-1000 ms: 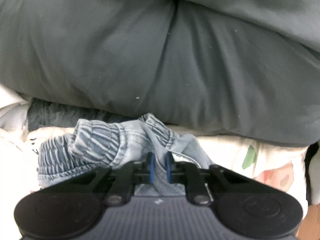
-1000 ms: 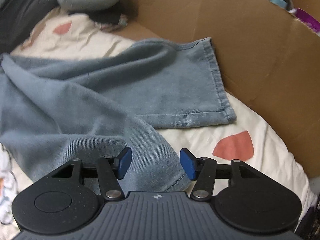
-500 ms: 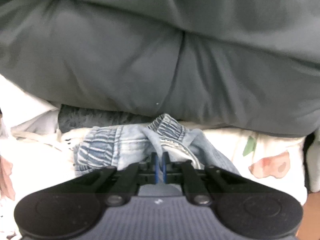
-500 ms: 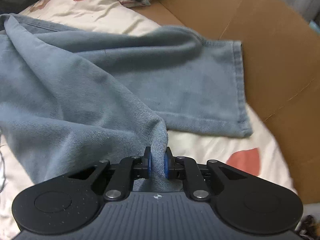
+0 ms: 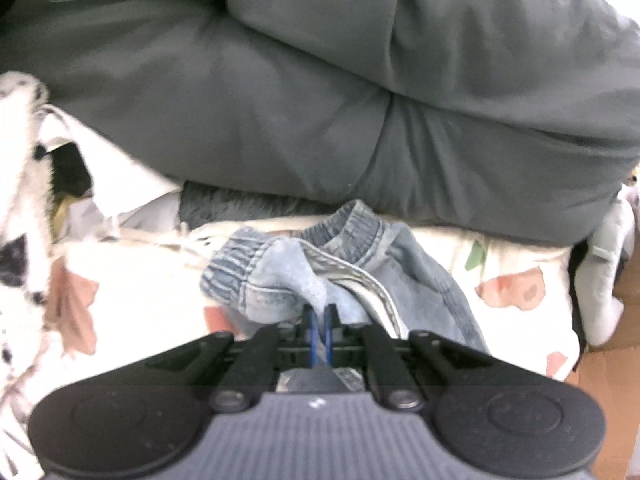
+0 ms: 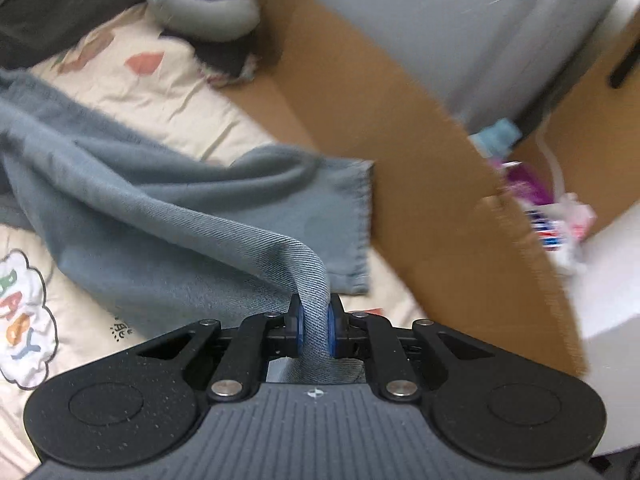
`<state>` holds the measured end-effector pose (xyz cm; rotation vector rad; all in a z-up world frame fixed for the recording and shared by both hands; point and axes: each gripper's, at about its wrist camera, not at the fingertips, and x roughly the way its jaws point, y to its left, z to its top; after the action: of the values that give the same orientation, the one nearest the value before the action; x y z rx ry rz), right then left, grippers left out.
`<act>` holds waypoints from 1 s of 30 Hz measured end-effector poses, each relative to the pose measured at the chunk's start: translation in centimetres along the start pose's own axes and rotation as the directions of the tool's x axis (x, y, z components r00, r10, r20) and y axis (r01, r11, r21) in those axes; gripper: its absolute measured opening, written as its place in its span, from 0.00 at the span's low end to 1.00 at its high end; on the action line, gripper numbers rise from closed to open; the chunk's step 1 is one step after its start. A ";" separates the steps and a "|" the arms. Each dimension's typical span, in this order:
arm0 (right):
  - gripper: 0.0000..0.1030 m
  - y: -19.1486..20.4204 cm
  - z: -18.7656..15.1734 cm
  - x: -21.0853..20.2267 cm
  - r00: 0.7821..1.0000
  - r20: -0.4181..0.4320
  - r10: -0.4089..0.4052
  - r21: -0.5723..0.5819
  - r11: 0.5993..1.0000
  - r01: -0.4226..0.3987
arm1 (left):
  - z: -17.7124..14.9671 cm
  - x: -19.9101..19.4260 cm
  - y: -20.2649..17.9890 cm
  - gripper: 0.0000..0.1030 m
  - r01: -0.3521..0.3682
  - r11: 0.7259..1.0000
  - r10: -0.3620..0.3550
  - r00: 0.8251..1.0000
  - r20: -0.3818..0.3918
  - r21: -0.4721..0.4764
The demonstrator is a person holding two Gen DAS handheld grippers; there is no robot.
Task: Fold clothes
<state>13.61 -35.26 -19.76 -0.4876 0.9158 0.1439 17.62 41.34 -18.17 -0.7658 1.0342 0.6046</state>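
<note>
A pair of light blue jeans lies on a cream bedsheet with printed flowers. In the left wrist view their elastic waistband (image 5: 304,264) is bunched up, and my left gripper (image 5: 319,326) is shut on a fold of it, lifted off the sheet. In the right wrist view a trouser leg (image 6: 192,232) stretches away to the left, its hem (image 6: 362,224) hanging near a cardboard wall. My right gripper (image 6: 315,330) is shut on a pinch of this leg's denim, which rises taut from the sheet (image 6: 168,92).
A big dark grey duvet (image 5: 320,92) fills the far side of the bed. A brown cardboard box (image 6: 420,200) stands at the right, with small colourful items (image 6: 540,208) behind it. A grey neck pillow (image 6: 208,4) lies at the far end. White patterned fabric (image 5: 24,200) lies at the left.
My right gripper closed on the trouser leg and lifted it off the sheet. My left gripper pinched tighter and rose with the waistband, so more of the bed shows.
</note>
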 end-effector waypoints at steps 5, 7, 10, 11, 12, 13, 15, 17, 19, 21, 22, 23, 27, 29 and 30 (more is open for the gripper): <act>0.09 -1.4 -0.9 -4.4 0.999 0.015 -0.037 0.041 0.998 0.037 | -1.4 -2.7 2.3 0.03 0.008 1.000 -0.008 1.000 -0.023 0.009; 0.09 -1.7 -1.4 -6.0 0.999 0.018 -0.049 0.049 0.998 0.048 | -2.0 -3.4 3.0 0.03 0.010 1.000 -0.010 0.999 -0.033 0.013; 0.09 -2.1 -2.7 -8.3 0.998 0.020 -0.057 0.074 0.996 0.055 | -3.0 -4.2 3.8 0.03 0.009 0.999 -0.007 0.999 -0.046 0.036; 0.09 -2.3 -3.2 -8.8 0.998 0.016 -0.057 0.086 0.995 0.056 | -3.4 -4.4 4.0 0.03 0.009 0.999 -0.006 0.999 -0.050 0.045; 0.09 -2.3 -3.9 -9.3 0.998 0.009 -0.057 0.099 0.993 0.056 | -3.7 -4.5 4.3 0.03 0.008 0.999 -0.005 0.999 -0.054 0.053; 0.09 -2.3 -4.7 -9.7 0.998 0.001 -0.057 0.113 0.992 0.057 | -4.1 -4.5 4.5 0.03 0.008 0.998 -0.004 0.998 -0.059 0.060; 0.09 -2.2 -6.3 -10.3 0.999 -0.022 -0.047 0.144 0.988 0.049 | -4.7 -4.4 4.9 0.03 0.003 0.998 0.001 0.997 -0.073 0.066; 0.09 -1.8 -8.3 -10.7 0.998 -0.049 -0.036 0.177 0.983 0.045 | -5.3 -4.4 5.4 0.03 0.000 0.998 0.006 0.996 -0.086 0.069; 0.09 -1.3 -10.3 -11.0 0.997 -0.075 -0.025 0.213 0.976 0.041 | -5.7 -4.4 5.9 0.03 -0.002 0.997 0.009 0.996 -0.092 0.074; 0.09 -0.6 -12.0 -11.2 0.995 -0.098 -0.015 0.250 0.968 0.039 | -6.1 -4.5 6.3 0.03 -0.002 0.997 0.010 0.995 -0.098 0.081; 0.09 -0.2 -12.8 -11.4 0.994 -0.109 -0.011 0.266 0.963 0.039 | -6.2 -4.5 6.6 0.03 -0.002 0.997 0.010 0.995 -0.101 0.082; 0.09 0.1 -13.5 -11.5 0.993 -0.119 -0.008 0.279 0.959 0.041 | -6.4 -4.6 6.8 0.03 -0.002 0.996 0.011 0.995 -0.103 0.084; 0.09 0.9 -15.9 -11.8 0.989 -0.150 0.006 0.350 0.936 0.047 | -6.8 -4.7 7.5 0.03 -0.009 0.995 0.020 0.994 -0.110 0.101; 0.09 1.3 -16.9 -11.9 0.986 -0.165 0.011 0.375 0.925 0.053 | -7.0 -4.7 7.9 0.03 -0.014 0.994 0.026 0.993 -0.115 0.107; 0.09 1.4 -17.3 -11.9 0.985 -0.173 0.013 0.385 0.921 0.056 | -7.2 -4.7 8.1 0.03 -0.016 0.994 0.028 0.992 -0.120 0.104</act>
<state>-6.65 -41.04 -19.68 -0.1396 1.0778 -0.1035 5.87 40.10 -18.25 -0.7077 1.1778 0.5246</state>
